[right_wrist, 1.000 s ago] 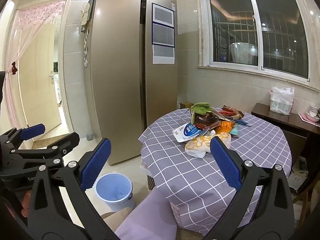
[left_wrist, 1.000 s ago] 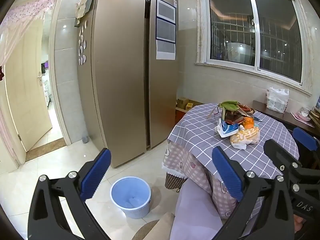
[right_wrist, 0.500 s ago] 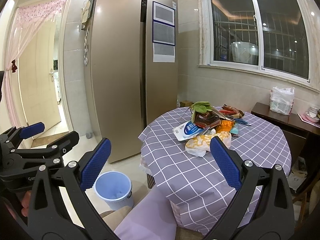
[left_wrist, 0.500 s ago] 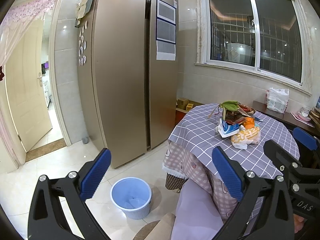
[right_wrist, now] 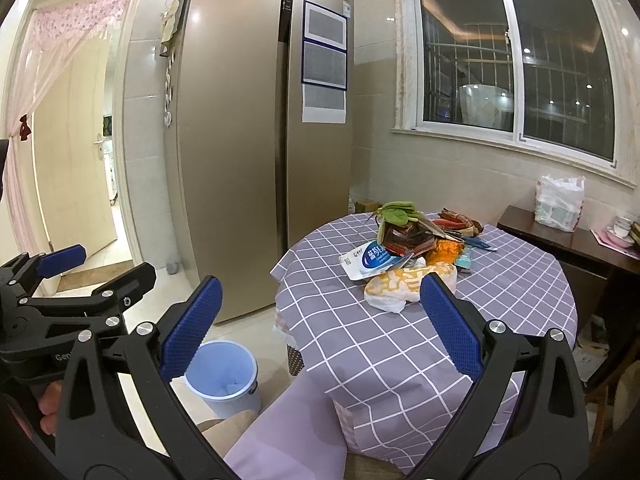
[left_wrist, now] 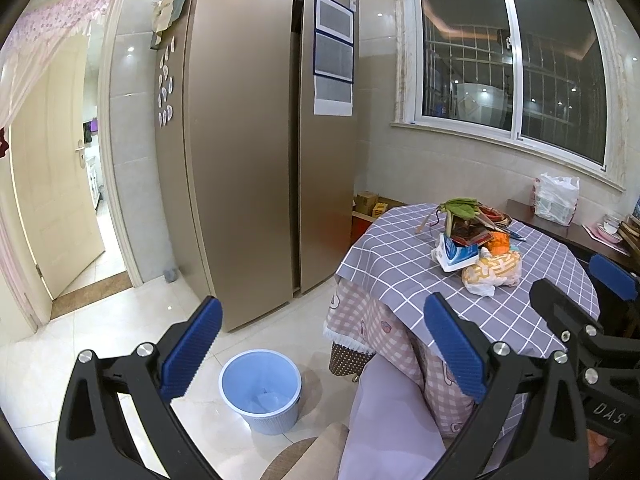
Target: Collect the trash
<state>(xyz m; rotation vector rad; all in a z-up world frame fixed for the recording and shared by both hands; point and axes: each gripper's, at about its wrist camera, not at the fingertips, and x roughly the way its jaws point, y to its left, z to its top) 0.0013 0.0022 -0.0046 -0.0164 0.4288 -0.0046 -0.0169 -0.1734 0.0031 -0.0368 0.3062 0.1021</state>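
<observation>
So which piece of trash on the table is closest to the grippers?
The crumpled yellow-and-white bag, at the pile's front edge. The blue-and-white packet and the rest sit behind it.

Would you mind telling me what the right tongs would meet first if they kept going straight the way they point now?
Probably the round table: the open right tongs aim at its near checked cloth, short of the trash pile. Depth is hard to judge.
</observation>
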